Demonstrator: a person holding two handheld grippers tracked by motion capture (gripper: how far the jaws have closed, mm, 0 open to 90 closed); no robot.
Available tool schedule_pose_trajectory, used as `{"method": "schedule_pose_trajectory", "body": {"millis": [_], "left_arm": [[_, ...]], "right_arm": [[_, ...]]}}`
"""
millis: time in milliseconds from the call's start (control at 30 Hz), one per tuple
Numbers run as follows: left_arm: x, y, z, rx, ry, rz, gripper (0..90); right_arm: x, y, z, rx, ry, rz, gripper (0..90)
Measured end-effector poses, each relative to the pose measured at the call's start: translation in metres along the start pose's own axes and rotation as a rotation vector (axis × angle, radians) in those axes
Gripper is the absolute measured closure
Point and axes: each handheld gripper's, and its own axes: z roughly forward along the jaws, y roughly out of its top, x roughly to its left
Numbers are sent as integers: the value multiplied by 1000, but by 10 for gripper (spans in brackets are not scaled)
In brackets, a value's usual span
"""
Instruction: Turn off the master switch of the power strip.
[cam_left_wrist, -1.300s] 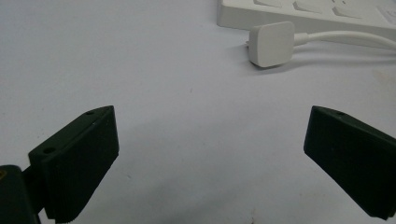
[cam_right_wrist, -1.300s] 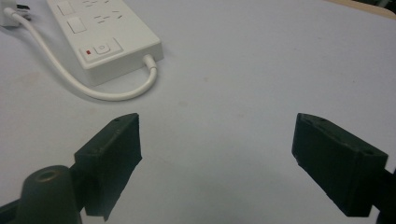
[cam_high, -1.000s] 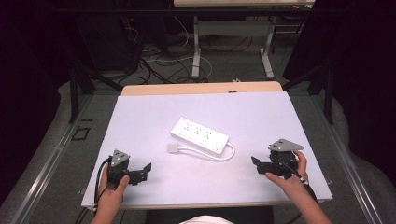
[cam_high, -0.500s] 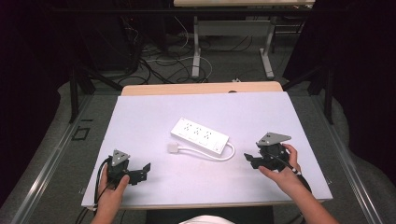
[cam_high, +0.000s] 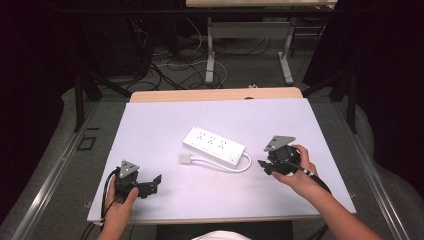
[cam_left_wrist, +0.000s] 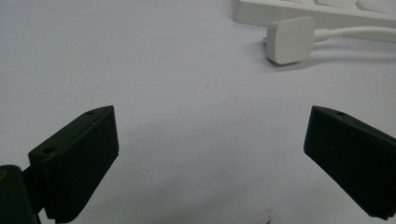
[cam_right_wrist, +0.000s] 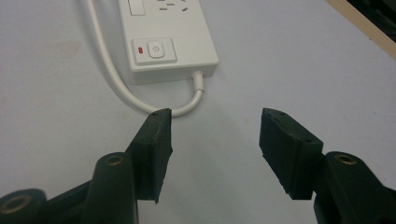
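Power strip (cam_high: 214, 145) lies mid-table, its plug (cam_high: 186, 158) and looped cord (cam_right_wrist: 119, 86) beside it. On your left, your left gripper (cam_high: 156, 180) sits wide open and empty, well apart from the plug. Your right gripper (cam_right_wrist: 215, 149), jaws just narrowing with nothing between them, hovers near the switch end. Come in crooked and you could snag the cord and drag the strip. No lettering is readable, just a power symbol on the button (cam_right_wrist: 154, 49).

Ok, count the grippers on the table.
2. The left gripper sits near the table's front left edge, jaws open; the right gripper is at the right, beside the power strip's cable end.
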Motion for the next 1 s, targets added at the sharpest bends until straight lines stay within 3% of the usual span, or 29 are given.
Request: {"method": "schedule_pose_trajectory", "body": {"millis": [100,333,467,633,767,1000], "left_arm": [[0,0,0,1,0,2,33],[1,0,0,1,1,-3,33],[1,0,0,2,0,-2,33],[1,0,0,2,-1,-1,33],[1,0,0,2,-2,-1,33],[2,0,0,1,-3,-3,33]], "right_arm": [[0,3,2,-1,-1,-26,434],[1,16,9,65,36,-72,431],[1,22,11,100,68,-69,435],[0,28,14,107,57,-105,434],[1,33,17,131,68,-85,466],[4,41,26,147,87,-94,515]]}}
